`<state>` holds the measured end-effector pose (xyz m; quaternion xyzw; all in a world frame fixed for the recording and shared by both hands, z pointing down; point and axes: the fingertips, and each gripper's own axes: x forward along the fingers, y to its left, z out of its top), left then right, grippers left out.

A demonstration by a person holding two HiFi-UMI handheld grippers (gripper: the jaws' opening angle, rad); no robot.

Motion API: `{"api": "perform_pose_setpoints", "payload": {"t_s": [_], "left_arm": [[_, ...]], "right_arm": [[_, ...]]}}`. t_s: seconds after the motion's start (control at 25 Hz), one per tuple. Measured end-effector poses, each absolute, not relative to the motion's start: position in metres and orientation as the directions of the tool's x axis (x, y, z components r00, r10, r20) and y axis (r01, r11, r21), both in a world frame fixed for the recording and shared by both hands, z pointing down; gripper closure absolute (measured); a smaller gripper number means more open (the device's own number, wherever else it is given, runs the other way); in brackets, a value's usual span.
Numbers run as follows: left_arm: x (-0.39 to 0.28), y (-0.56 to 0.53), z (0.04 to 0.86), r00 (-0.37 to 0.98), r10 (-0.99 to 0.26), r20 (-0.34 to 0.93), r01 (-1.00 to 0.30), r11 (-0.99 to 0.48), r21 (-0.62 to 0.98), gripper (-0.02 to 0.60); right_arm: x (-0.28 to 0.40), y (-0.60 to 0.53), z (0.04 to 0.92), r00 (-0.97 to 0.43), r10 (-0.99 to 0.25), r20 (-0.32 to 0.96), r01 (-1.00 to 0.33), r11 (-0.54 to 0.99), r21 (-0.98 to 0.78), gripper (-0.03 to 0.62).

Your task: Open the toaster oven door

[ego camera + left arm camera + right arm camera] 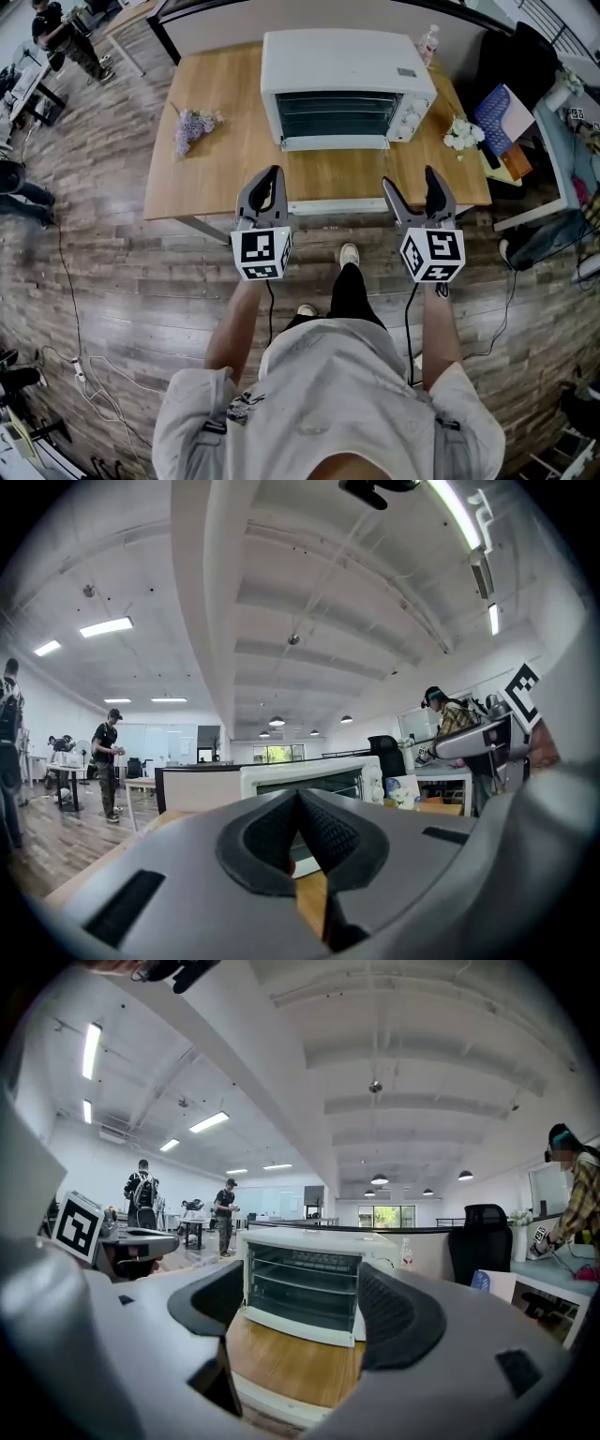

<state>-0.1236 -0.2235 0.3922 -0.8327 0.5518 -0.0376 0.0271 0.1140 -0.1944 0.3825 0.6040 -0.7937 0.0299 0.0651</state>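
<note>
A white toaster oven point(345, 86) stands at the back of a wooden table point(220, 178). Its door point(335, 143) hangs down at the front, and the wire racks inside show in the right gripper view, toaster oven point(305, 1283). Both grippers hover over the table's near edge, short of the oven and touching nothing. My left gripper point(274, 176) is shut and empty, its pads pressed together in front of the oven point(323, 778); left gripper point(300, 803). My right gripper point(410, 181) is open, its jaws framing the oven; right gripper point(302, 1312).
Purple flowers point(192, 127) lie on the table's left, white flowers point(462, 133) on its right. A bottle point(428, 42) stands behind the oven. A blue folder point(502, 114) and a black chair sit to the right. People stand in the background point(225, 1213).
</note>
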Motion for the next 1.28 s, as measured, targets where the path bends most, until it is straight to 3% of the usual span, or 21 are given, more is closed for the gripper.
{"api": "perform_pose_setpoints", "payload": {"t_s": [0.64, 1.28], "left_arm": [[-0.142, -0.22, 0.325, 0.335, -0.935, -0.114, -0.939, -0.321, -0.123, 0.568], [-0.15, -0.218, 0.32, 0.306, -0.943, -0.134, -0.949, -0.29, -0.126, 0.568]], "right_arm": [[0.14, -0.198, 0.305, -0.138, -0.988, -0.066, -0.99, 0.135, 0.044, 0.2], [0.145, -0.197, 0.301, -0.095, -0.993, -0.076, -0.994, 0.09, 0.065, 0.2]]}}
